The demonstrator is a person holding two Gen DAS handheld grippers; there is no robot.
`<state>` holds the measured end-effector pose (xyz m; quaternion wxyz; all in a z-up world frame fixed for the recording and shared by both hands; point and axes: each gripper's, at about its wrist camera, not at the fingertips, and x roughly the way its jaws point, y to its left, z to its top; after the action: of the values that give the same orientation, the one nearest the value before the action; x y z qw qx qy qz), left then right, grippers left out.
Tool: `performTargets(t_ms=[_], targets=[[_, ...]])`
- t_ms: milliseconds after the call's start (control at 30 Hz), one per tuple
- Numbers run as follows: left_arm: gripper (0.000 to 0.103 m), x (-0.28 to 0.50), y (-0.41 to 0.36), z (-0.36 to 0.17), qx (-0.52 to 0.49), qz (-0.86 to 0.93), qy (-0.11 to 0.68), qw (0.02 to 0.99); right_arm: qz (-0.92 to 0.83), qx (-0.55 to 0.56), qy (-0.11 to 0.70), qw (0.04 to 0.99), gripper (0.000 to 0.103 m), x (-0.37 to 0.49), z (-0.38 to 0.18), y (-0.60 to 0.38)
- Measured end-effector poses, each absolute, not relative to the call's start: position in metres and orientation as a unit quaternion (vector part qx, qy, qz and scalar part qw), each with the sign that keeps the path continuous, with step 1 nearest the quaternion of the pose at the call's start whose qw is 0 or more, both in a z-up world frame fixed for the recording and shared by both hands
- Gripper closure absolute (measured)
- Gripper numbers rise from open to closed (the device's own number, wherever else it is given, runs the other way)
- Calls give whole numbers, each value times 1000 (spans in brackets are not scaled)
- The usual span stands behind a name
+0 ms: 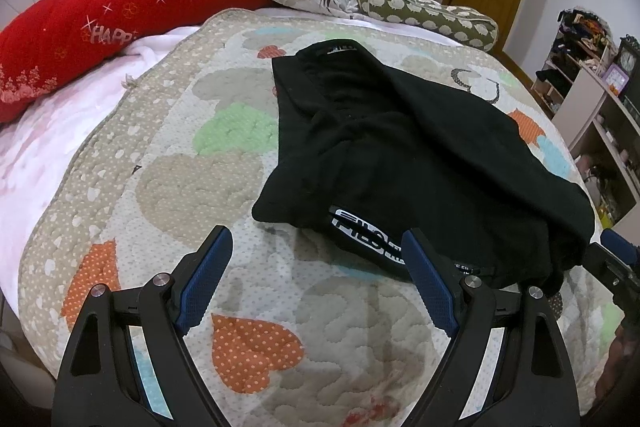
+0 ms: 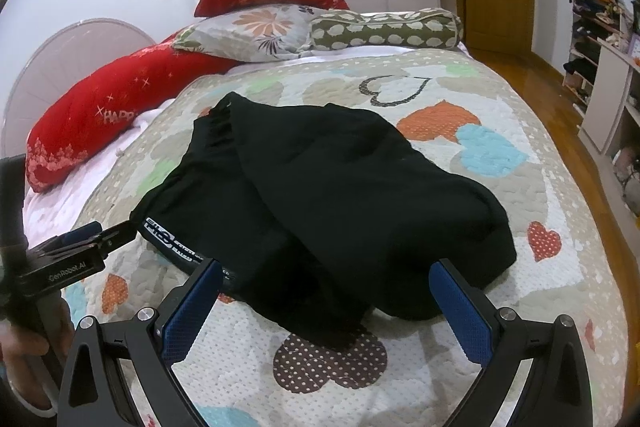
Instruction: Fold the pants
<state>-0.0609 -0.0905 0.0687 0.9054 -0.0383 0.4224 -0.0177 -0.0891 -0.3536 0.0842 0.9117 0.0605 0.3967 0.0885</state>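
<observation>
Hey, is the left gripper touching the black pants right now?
Apart. In the left wrist view the left gripper is wide open with only quilt between its fingers; the black pants lie beyond the tips.

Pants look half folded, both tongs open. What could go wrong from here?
1. The pants lie bunched with uneven layers, so the right tongs may pinch only the top one.
2. The left tongs sit beside the near hem; closing there might also catch the quilt.

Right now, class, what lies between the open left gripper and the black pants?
Only bare quilt separates the left gripper from the black pants, shown in the left wrist view.
</observation>
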Motion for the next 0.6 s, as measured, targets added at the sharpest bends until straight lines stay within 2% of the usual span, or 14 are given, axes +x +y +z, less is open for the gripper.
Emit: performTargets(t_ms=[400, 600], targets=[[16, -47, -96, 57, -39, -20, 434, 900, 103, 32, 409, 906, 0, -54, 76, -322], [16, -37, -103, 48, -35, -27, 442, 896, 83, -22, 420, 904, 0, -23, 62, -307]])
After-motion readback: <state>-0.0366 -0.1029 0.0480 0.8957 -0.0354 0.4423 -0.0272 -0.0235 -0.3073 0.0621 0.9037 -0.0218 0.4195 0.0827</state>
